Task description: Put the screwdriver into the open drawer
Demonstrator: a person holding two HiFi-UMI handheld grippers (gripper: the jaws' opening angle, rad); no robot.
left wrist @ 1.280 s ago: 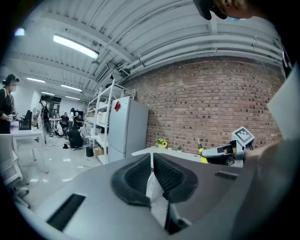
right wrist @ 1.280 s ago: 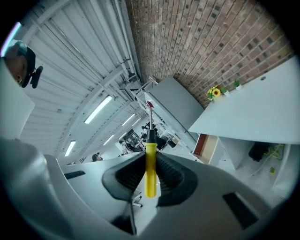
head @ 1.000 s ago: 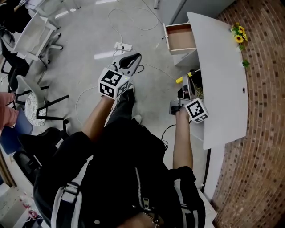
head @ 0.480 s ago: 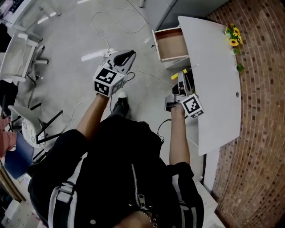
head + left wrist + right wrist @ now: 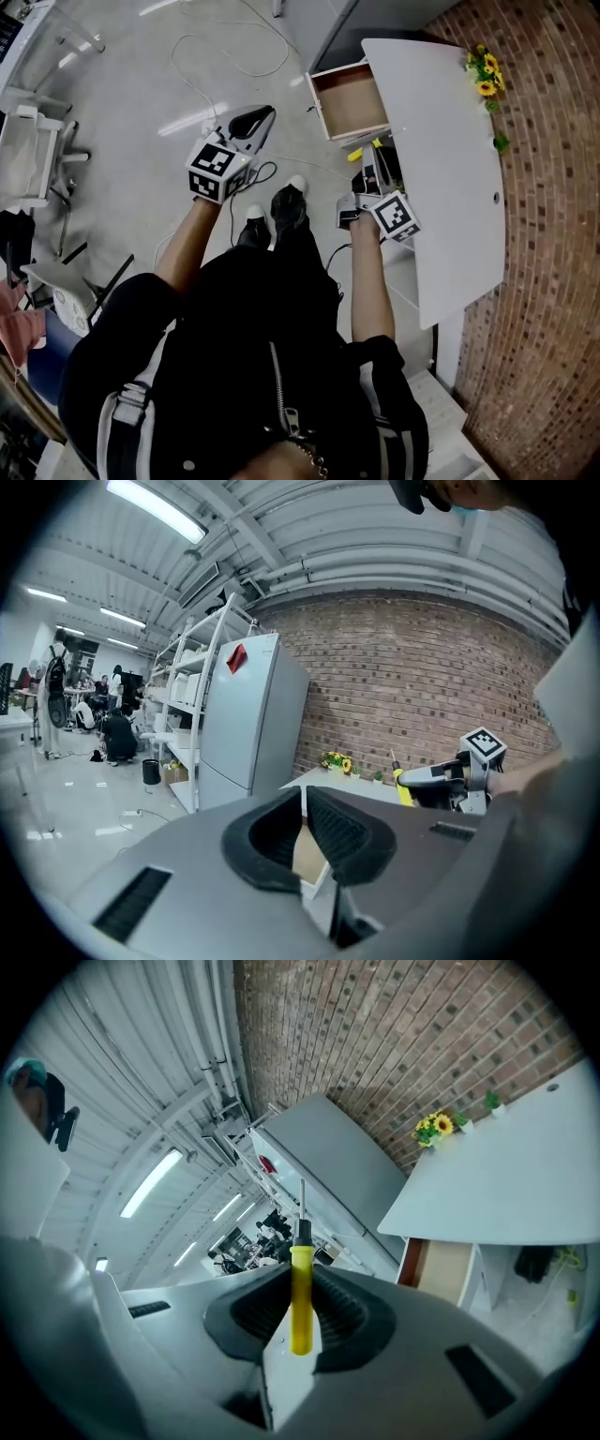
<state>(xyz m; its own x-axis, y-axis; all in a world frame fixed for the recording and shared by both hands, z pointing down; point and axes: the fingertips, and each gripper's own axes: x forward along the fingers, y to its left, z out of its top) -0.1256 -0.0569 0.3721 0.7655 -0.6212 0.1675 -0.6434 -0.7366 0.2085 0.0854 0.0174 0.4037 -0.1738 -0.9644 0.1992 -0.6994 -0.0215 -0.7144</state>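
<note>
**Screwdriver in right jaws, short of the drawer**

Right gripper (image 5: 300, 1283): jaws pinch the yellow handle of the screwdriver (image 5: 301, 1299). The black collar and thin metal shaft stick out past the jaw tips. In the head view the right gripper (image 5: 368, 169) shows a bit of yellow at its tip.

Left gripper (image 5: 305, 797): jaws drawn almost together, only a thin slit between the pads, with nothing in it. In the head view the left gripper (image 5: 264, 114) is over the grey floor (image 5: 141, 84), well apart from the right jaws.

Open drawer (image 5: 349, 98): pulled out from the white desk (image 5: 450, 159), its wood bottom bare. It lies ahead of the right jaws, near but clear of them. In the right gripper view it sits low and to the right of the jaws, under the desk's edge.

Yellow flowers (image 5: 484, 73) stand at the desk's far end, beyond the right jaws, against the brick wall (image 5: 553, 234). The person's shoes (image 5: 286, 202) are on the floor between the two sets of jaws.
</note>
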